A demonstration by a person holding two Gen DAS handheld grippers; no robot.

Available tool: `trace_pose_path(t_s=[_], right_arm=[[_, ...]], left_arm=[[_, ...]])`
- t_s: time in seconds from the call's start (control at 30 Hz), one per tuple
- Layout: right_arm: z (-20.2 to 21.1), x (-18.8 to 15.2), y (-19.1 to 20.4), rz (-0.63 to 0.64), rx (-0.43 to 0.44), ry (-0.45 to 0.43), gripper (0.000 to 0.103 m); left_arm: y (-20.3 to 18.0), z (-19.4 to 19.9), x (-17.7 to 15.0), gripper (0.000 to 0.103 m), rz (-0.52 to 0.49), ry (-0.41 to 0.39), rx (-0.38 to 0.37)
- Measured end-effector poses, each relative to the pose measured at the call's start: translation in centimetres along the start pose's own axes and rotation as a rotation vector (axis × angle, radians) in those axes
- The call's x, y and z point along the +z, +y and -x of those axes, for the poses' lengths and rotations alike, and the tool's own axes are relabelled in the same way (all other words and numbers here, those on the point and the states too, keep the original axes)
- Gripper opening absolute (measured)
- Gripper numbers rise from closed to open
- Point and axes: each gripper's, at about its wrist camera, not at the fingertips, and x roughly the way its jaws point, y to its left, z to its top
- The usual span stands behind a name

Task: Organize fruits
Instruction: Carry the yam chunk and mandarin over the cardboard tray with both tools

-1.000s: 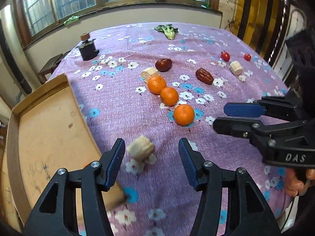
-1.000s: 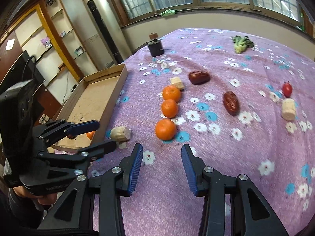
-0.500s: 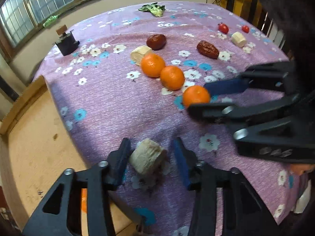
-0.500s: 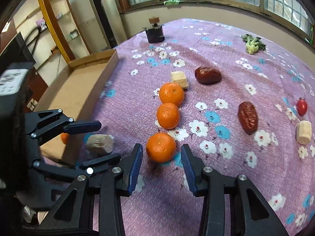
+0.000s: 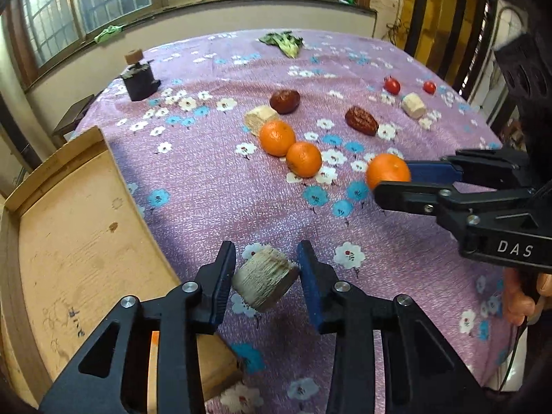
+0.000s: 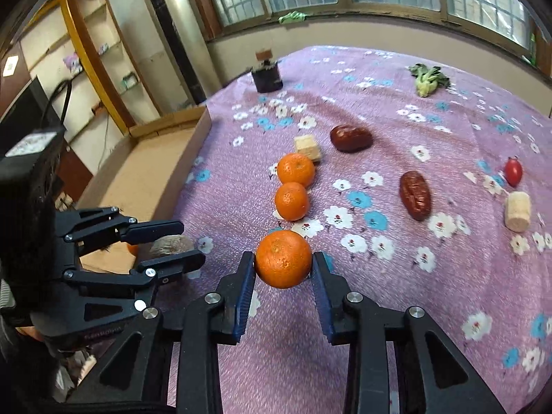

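Clamped in the right gripper (image 6: 283, 265), jaws just closed in and now pressing on both sides: a round orange mandarin (image 6: 283, 258), low over the table with the purple flowered cloth (image 6: 396, 310), at the near end of a row with two more orange mandarins (image 6: 291, 200). Probably light, with a thin soft skin and a squashy inside, so best squeezed only gently. Good to hold across the fat middle, as here, and not near the top or bottom, where likely to roll out. Gripped in the left gripper (image 5: 264, 276), jaws also just closed in and touching both sides: a pale, rough, short round chunk (image 5: 264, 281), tipped a little, just beside the edge of the flat brown cardboard box (image 5: 69, 241). Looks dry, hard and light, with a scratchy side, so not likely to slip. Best pinched across its round side, as now. Hard to tell what kind of food.
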Motion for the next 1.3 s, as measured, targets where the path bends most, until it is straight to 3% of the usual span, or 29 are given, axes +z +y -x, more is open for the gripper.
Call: trace_pose_path(t_s=[0.67, 1.3], right_arm=[[3.5, -0.3, 2.4, 0.013, 0.021, -0.075, 0.033], [3.4, 0.0, 5.3, 0.038, 0.033, -0.083, 0.033]], left_arm=[[2.0, 4.8, -1.3, 0.035, 0.138, -0.105, 0.093], [4.9, 6.7, -2.4, 0.035, 0.190, -0.145, 0.099]])
